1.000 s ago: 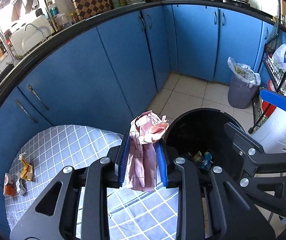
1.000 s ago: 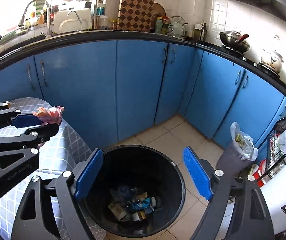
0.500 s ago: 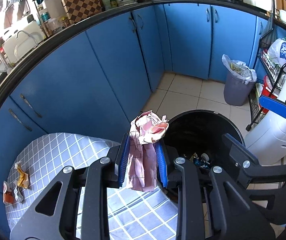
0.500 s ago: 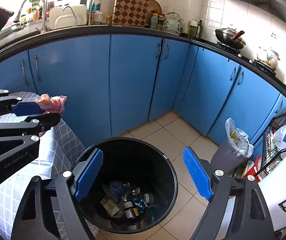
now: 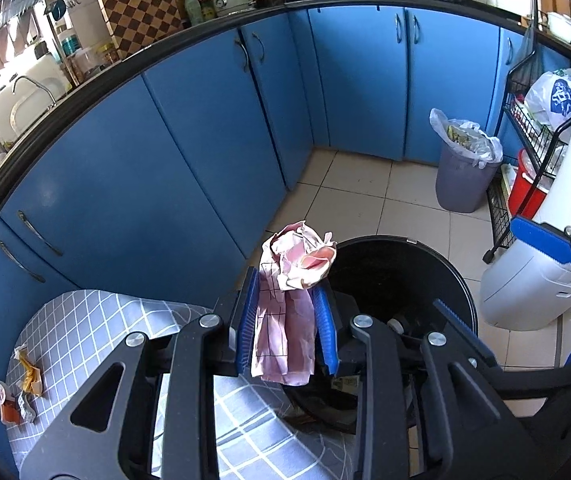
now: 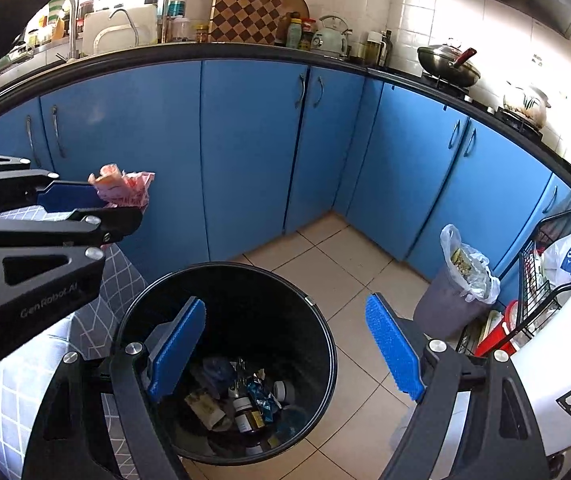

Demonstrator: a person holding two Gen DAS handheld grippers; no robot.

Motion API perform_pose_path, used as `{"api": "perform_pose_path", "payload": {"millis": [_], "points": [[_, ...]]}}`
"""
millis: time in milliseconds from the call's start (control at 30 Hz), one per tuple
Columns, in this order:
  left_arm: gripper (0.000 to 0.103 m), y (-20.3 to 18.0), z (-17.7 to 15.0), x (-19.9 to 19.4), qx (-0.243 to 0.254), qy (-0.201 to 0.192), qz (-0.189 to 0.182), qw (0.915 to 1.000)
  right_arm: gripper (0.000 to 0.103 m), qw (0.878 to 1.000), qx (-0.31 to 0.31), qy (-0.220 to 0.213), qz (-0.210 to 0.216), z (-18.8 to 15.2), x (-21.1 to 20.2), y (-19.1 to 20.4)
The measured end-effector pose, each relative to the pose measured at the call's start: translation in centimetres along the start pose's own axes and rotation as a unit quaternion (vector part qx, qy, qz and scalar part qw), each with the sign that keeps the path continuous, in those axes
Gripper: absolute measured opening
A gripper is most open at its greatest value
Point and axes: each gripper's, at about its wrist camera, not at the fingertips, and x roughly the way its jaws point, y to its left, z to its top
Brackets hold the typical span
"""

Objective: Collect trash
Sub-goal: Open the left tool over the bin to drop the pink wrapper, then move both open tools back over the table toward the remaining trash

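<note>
My left gripper [image 5: 286, 285] holds a crumpled pink checked paper wrapper [image 5: 285, 320] between its blue pads; its jaws are just starting to open, and the pads still touch the wrapper. It hangs at the table's edge, beside the near rim of the black trash bin [image 5: 425, 264]. In the right wrist view the left gripper [image 6: 97, 204] and the wrapper [image 6: 125, 188] sit up and left of the bin [image 6: 317, 320], which has several pieces of trash at its bottom. My right gripper [image 6: 285, 308] stands open over the bin mouth with nothing between its fingers.
A table with a grey checked cloth [image 5: 85, 320] carries small orange and white wrappers [image 5: 21, 384] at its left. Blue cabinets [image 5: 205, 160] line the back. A grey lined bin [image 5: 465, 168], a wire rack [image 5: 525, 120] and a white appliance [image 5: 533, 280] stand to the right.
My left gripper has carried the wrapper towards the black bin, which now looks larger and nearer. The right gripper has sunk a little over the bin and stays open.
</note>
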Motion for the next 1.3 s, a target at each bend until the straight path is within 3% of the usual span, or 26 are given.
{"api": "perform_pose_path", "payload": {"millis": [67, 100, 133, 200, 267, 500, 600, 933, 1033, 1300], "points": [[0.030, 0.0, 0.1, 0.3, -0.005, 0.006, -0.007, 0.9999, 0.080, 1.000, 0.001, 0.002, 0.000, -0.1, 0.2, 0.0], [0.036, 0.3, 0.1, 0.5, -0.009, 0.010, -0.010, 0.9999, 0.080, 1.000, 0.001, 0.003, 0.000, -0.2, 0.3, 0.1], [0.060, 0.6, 0.1, 0.7, -0.014, 0.016, -0.011, 0.9997, 0.080, 1.000, 0.002, 0.004, 0.001, -0.2, 0.3, 0.1], [0.095, 1.1, -0.2, 0.5, -0.023, 0.004, -0.007, 0.9997, 0.080, 1.000, 0.002, 0.005, 0.002, -0.2, 0.5, 0.3], [0.095, 1.2, -0.3, -0.2, -0.017, -0.016, 0.005, 0.9997, 0.080, 1.000, -0.001, 0.006, 0.004, -0.1, 0.5, 0.7], [0.095, 2.2, -0.7, -0.6, -0.020, -0.013, 0.010, 0.9997, 0.080, 1.000, -0.005, 0.005, 0.008, 0.1, 0.3, 1.6], [0.100, 2.5, -0.9, -0.9, -0.017, -0.013, 0.025, 0.9995, 0.080, 1.000, -0.006, 0.003, 0.007, 0.2, -0.1, 2.0], [0.100, 3.6, -2.0, -3.1, -0.019, -0.022, 0.017, 0.9994, 0.080, 1.000, -0.006, 0.003, 0.009, 1.0, -2.1, 3.2], [0.100, 4.2, -2.8, -4.2, -0.013, -0.026, 0.033, 0.9990, 0.080, 1.000, -0.013, 0.002, 0.013, 1.2, -3.0, 4.4], [0.100, 9.3, -6.8, -7.1, -0.053, -0.021, 0.051, 0.9971, 0.080, 0.999, -0.043, -0.009, 0.029, 1.7, -5.3, 9.2]]}}
